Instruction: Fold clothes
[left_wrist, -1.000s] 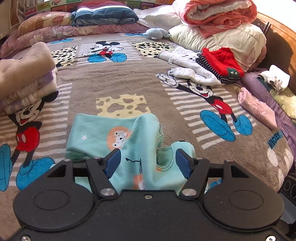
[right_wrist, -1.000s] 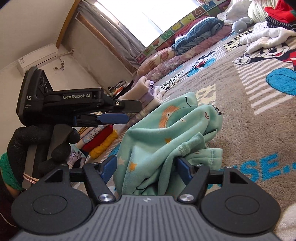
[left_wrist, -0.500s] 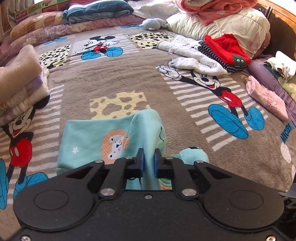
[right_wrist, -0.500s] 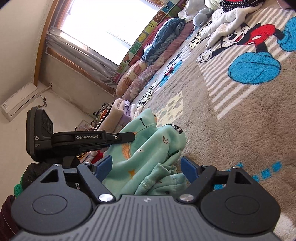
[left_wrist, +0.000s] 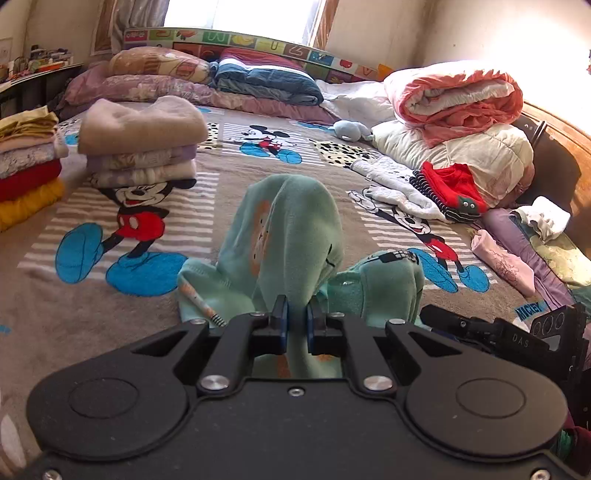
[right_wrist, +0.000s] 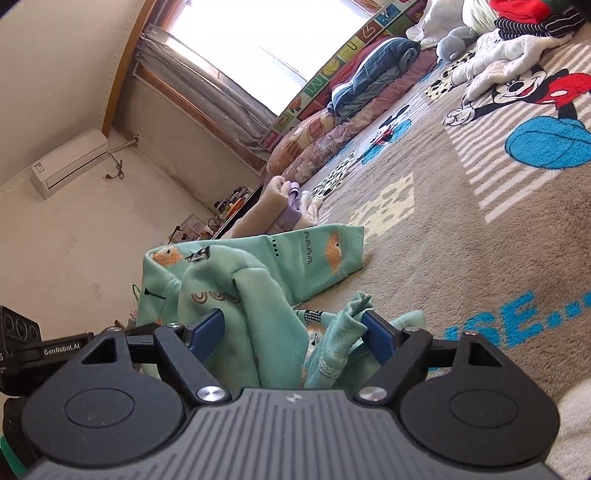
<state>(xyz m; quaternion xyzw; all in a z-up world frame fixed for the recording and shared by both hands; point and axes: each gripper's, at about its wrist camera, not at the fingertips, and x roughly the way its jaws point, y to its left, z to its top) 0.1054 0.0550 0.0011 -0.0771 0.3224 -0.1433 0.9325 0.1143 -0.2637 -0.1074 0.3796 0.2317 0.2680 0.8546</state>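
A mint green child's garment (left_wrist: 288, 229) with orange animal prints lies crumpled on the Mickey Mouse blanket (left_wrist: 229, 177). My left gripper (left_wrist: 295, 325) is shut on a fold of it, and the cloth rises from the pads in a raised ridge. In the right wrist view the same garment (right_wrist: 258, 266) is bunched up, one flat part stretching away. My right gripper (right_wrist: 291, 330) stands open and low over the blanket, with loose folds and a hem between its blue pads (right_wrist: 207, 328). The two grippers sit close side by side.
Two stacks of folded clothes (left_wrist: 140, 140) (left_wrist: 26, 166) stand at the left. Unfolded white (left_wrist: 399, 184), red (left_wrist: 450, 184) and pink (left_wrist: 502, 258) garments lie at the right under piled bedding (left_wrist: 454, 99). Pillows line the headboard; a wooden bed frame (left_wrist: 569, 147) bounds the right.
My left gripper closed on the green garment, then pulled it back and up into a ridge. My right gripper's jaws widened and let the cloth hang loose between them.
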